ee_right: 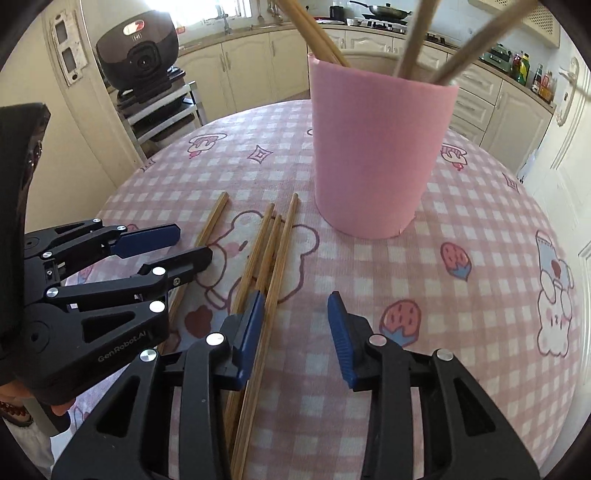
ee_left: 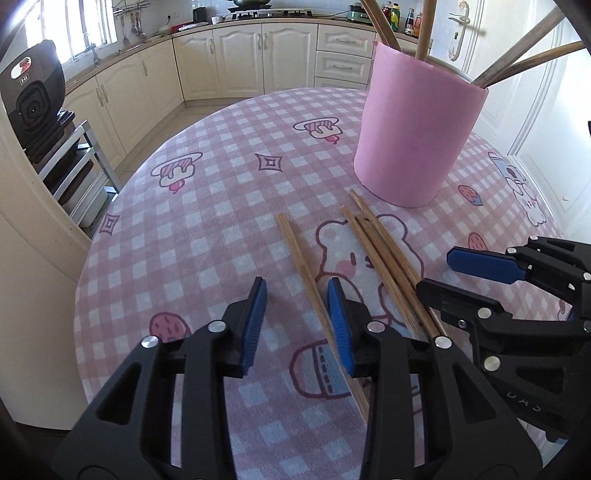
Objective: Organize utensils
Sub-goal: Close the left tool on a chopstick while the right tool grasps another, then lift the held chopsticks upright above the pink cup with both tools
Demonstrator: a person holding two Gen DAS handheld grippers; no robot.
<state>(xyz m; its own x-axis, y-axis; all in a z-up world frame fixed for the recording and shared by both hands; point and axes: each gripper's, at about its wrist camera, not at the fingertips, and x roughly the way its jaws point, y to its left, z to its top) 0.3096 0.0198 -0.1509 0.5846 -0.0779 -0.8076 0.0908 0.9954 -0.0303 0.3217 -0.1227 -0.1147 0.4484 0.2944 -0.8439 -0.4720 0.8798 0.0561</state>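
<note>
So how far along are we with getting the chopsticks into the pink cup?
Partway. Several chopsticks already stand in the pink cup. Nothing is in hand: the left gripper and right gripper are both open, low over the table. Left to do: one single chopstick and a bundle of three lying on the cloth.

Home kitchen: cream cabinets [ee_left: 240,59] under an L-shaped countertop, gas hob with wok [ee_left: 251,3], sauce bottles [ee_left: 408,22], pink cartoon-print cloth on table [ee_left: 221,206].
</note>
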